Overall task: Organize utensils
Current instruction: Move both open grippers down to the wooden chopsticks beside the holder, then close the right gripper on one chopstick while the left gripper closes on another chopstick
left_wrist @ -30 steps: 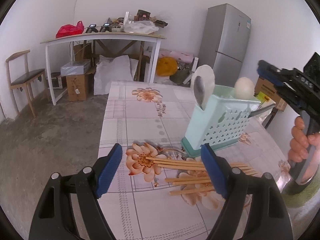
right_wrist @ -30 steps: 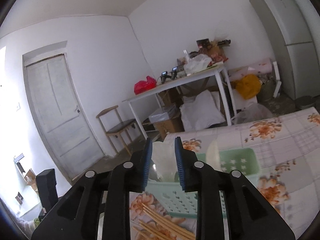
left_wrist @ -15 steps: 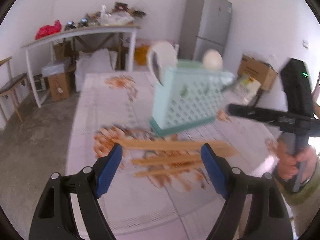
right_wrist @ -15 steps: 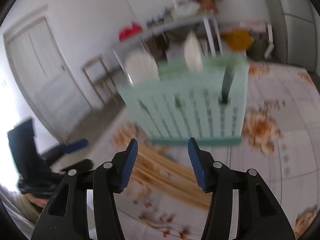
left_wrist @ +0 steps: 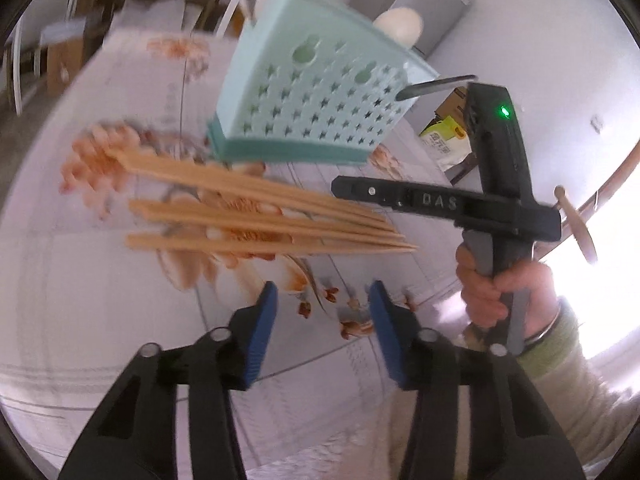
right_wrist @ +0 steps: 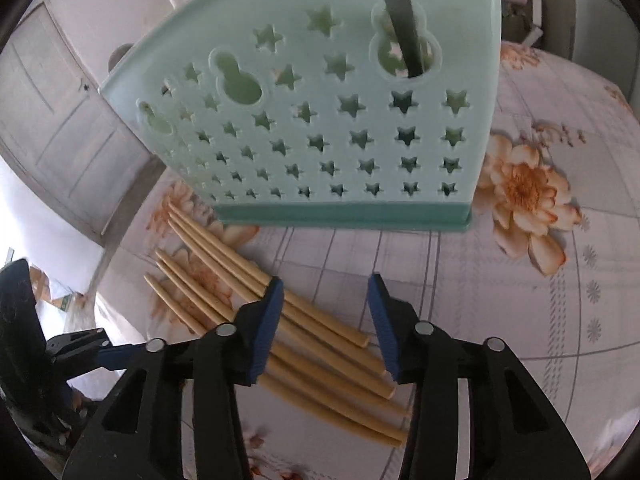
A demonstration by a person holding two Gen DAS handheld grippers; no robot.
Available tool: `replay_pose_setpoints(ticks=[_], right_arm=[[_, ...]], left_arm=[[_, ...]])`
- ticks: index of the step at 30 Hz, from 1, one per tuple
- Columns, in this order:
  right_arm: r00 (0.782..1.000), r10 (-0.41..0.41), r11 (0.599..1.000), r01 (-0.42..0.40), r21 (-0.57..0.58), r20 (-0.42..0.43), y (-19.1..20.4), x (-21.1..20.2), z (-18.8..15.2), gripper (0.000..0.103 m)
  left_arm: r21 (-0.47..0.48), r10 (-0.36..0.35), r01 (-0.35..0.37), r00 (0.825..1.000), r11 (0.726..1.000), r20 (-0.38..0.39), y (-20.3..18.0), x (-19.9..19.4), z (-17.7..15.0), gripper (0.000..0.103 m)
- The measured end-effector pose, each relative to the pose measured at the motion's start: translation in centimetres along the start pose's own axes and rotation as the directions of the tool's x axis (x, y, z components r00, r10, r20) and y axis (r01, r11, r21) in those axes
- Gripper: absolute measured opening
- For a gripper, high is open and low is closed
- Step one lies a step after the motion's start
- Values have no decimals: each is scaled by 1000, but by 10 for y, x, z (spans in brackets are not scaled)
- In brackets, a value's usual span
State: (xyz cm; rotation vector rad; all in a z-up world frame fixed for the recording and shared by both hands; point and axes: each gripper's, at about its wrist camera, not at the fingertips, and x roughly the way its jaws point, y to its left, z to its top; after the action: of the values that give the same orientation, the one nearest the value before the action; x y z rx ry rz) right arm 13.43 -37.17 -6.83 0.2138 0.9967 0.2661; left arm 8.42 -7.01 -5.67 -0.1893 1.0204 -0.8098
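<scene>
We are hovering our right gripper (right_wrist: 326, 320), jaws apart, over the blunt ends of the chopsticks (right_wrist: 304, 344) lying at seven o'clock of the holder (right_wrist: 320, 128), while our left gripper (left_wrist: 322, 332) is waiting, likewise apart and empty.

In the right wrist view the utensil holder (right_wrist: 340, 120) stands on the table (right_wrist: 520, 280) in the upper centre. The chopsticks (right_wrist: 280, 320) lie on the table before it, running from centre left to lower centre, their near ends between the right gripper's (right_wrist: 326, 324) parted fingers. A door (right_wrist: 52, 120) stands at the left edge.
</scene>
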Motion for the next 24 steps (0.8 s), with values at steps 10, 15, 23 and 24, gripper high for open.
replay_pose_setpoints(ticks=[10,15,23,24], right_arm=[[998,44,999,-43,3,-54,20,-3,-26,13],[993,98,994,-94,47,-73,36,-2,-42,10],[982,171,981,-163,105,-75,69,6,-67,7],[980,185,978,-175,115,-76,77,13,-69,7]], left_arm=[[-170,-1,2,1000,985,6,27,7,8,29],[-181,50,-45,998,982,22,31,-1,6,29],[-153,131,-123,990,981,43,42,-20,8,29],[-145,144,-136,988,980,48,41,-22,8,29]])
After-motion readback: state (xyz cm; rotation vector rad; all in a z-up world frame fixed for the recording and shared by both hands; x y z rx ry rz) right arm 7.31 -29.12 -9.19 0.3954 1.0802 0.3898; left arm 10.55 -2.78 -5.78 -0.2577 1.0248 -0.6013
